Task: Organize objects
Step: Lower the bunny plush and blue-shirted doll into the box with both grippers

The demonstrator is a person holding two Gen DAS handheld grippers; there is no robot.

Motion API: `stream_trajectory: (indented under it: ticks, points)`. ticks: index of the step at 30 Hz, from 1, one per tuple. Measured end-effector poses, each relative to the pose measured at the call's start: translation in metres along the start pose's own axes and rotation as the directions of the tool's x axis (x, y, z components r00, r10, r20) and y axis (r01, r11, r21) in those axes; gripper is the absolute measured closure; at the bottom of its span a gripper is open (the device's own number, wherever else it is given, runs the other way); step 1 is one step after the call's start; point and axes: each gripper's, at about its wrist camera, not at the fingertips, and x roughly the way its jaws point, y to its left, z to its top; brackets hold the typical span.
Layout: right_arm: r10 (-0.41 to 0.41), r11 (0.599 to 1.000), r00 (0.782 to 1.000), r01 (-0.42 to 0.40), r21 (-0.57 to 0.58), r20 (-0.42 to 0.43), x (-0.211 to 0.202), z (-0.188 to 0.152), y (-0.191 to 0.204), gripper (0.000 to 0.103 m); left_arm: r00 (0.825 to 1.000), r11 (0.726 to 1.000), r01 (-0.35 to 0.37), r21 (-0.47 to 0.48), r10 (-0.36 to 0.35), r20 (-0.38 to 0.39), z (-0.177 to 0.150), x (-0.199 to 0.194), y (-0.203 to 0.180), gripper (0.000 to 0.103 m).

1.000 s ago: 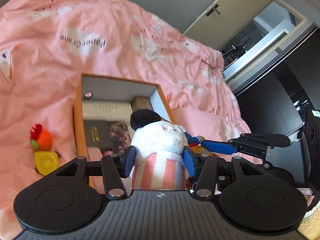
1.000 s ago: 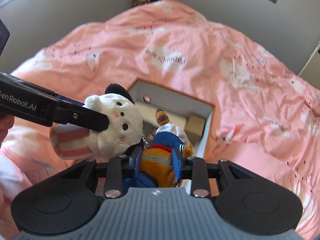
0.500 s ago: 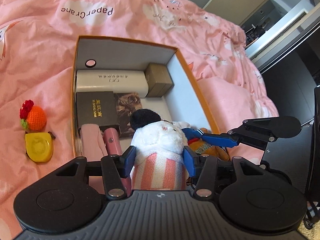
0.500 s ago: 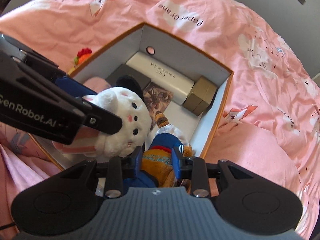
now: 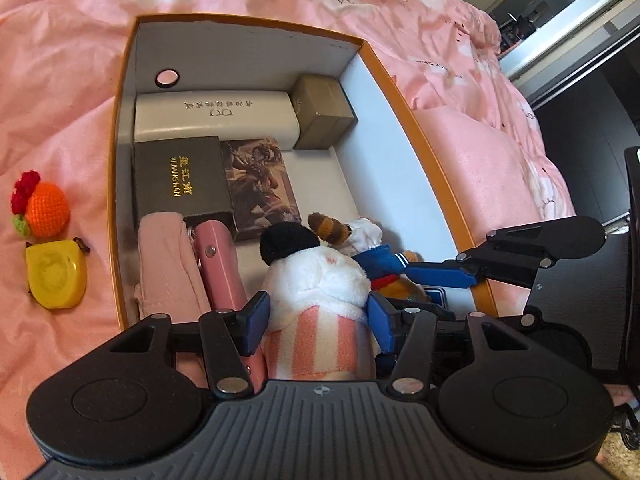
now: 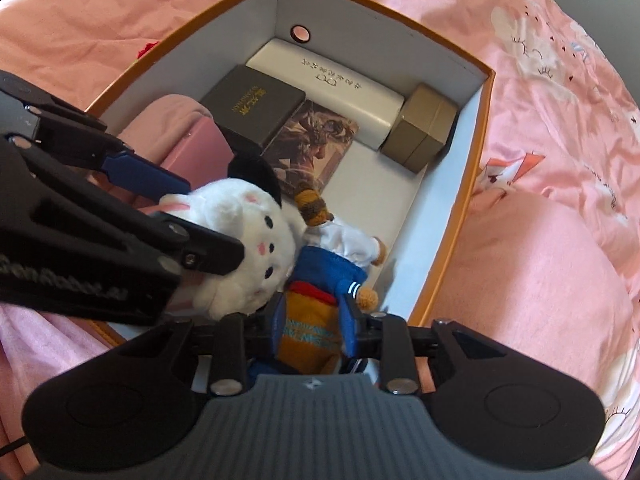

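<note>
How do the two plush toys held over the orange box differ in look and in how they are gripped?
The white plush is bigger, with a black ear and pink-striped body; the brown plush is smaller, with a ringed tail and blue-and-white clothes. The left hand-held gripper pinches the white plush with jaws wide; the right hand-held gripper holds the brown plush with narrower jaws, which have just been closing. Both hang side by side inside the orange box.

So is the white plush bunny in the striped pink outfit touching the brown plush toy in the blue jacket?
Touching. In the right wrist view the white bunny presses its face against the brown toy, with no gap between them; the left wrist view agrees.
</note>
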Motion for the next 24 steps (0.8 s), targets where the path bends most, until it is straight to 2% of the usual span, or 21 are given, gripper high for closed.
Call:
stream_trajectory:
  ticks: [5, 9, 10, 11, 15, 18, 22, 24]
  points:
    - [0.01, 1.0, 1.0, -0.01, 0.014, 0.005, -0.005, -0.002, -0.005, 0.07, 0.996, 0.995, 0.077, 0.059, -0.075, -0.039, 0.009, -0.017, 0.006, 0.04]
    - [0.01, 1.0, 1.0, -0.011, 0.019, 0.029, -0.018, -0.002, -0.007, 0.068, 0.992, 0.983, 0.072, 0.17, -0.053, -0.113, 0.021, -0.023, 0.005, 0.041]
    - [0.018, 1.0, 0.999, -0.019, 0.024, 0.034, -0.02, -0.002, -0.007, 0.068, 0.991, 0.98, 0.067, 0.188, -0.043, -0.129, 0.022, -0.022, 0.004, 0.045]
    - [0.024, 0.999, 0.999, -0.025, 0.027, 0.038, -0.022, -0.002, -0.007, 0.068, 0.99, 0.975, 0.067, 0.211, -0.039, -0.136, 0.021, -0.02, 0.003, 0.048]
    - [0.057, 0.998, 0.997, -0.058, 0.02, 0.046, -0.025, 0.0, -0.002, 0.067, 0.99, 0.953, 0.083, 0.291, -0.045, -0.135, 0.018, -0.016, -0.005, 0.048]
    - [0.106, 0.994, 0.994, -0.106, 0.011, 0.03, -0.024, 0.001, 0.005, 0.065, 0.989, 0.958, 0.089, 0.273, -0.052, -0.14, 0.02, -0.013, -0.003, 0.051]
    - [0.133, 0.991, 0.991, -0.133, -0.012, -0.02, -0.013, 0.003, 0.016, 0.065, 0.987, 0.967, 0.104, 0.233, -0.071, -0.145, 0.022, -0.014, 0.003, 0.052]
    - [0.125, 0.992, 0.991, -0.125, -0.009, -0.043, -0.004, 0.004, 0.018, 0.069, 0.987, 0.968, 0.105, 0.227, -0.074, -0.14, 0.019, -0.014, 0.003, 0.053]
